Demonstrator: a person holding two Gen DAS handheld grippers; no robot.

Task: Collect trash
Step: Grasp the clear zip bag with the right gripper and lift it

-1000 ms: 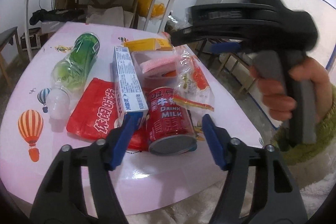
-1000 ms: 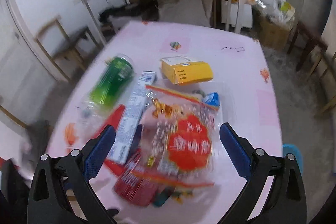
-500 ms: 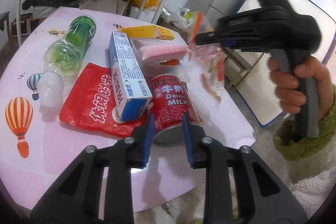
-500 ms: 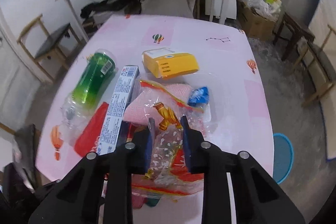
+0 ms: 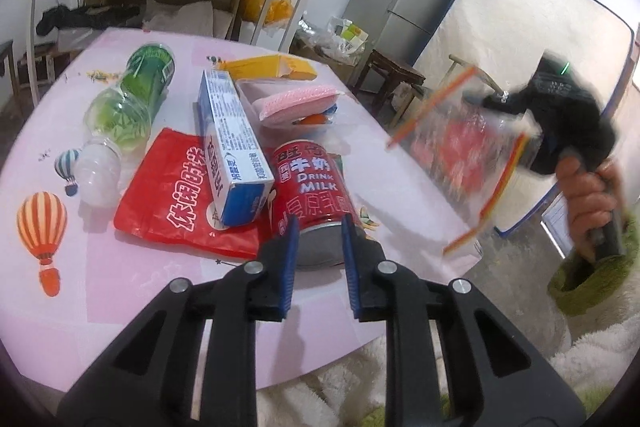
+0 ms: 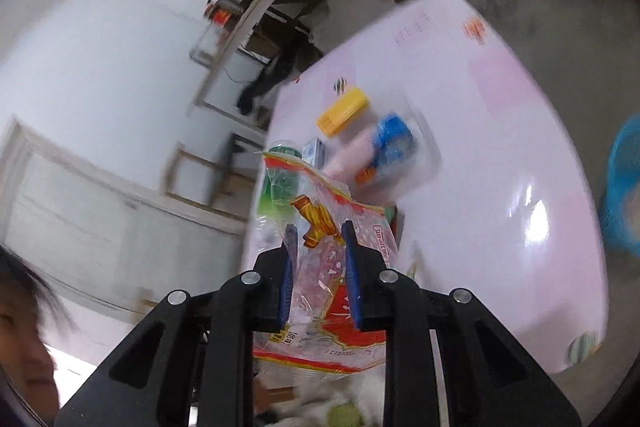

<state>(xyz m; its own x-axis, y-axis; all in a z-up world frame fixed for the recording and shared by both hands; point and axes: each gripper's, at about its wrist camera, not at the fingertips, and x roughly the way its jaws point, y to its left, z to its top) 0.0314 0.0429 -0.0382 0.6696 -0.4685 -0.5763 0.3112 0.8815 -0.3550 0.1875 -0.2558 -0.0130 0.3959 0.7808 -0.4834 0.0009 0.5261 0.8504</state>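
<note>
My right hand-held gripper (image 6: 316,267) is clamped on a clear, crinkly plastic snack bag with red and yellow print (image 6: 320,291), its jaws easing slightly apart while the film is between the pads; the bag hangs in the air beside the pink tabletop (image 6: 480,187). I judge it very light, limp and slippery, so the hold belongs well in from the edge, on bunched film. My left hand-held gripper (image 5: 318,263) is narrowed, jaws closing, about the base rim of a red cylindrical metal milk can (image 5: 310,187) lying on its side near the tabletop's near edge. The can looks rigid and smooth and may roll; gripping across the body seems best. A blue-and-white carton (image 5: 232,147) leans against it.
</note>
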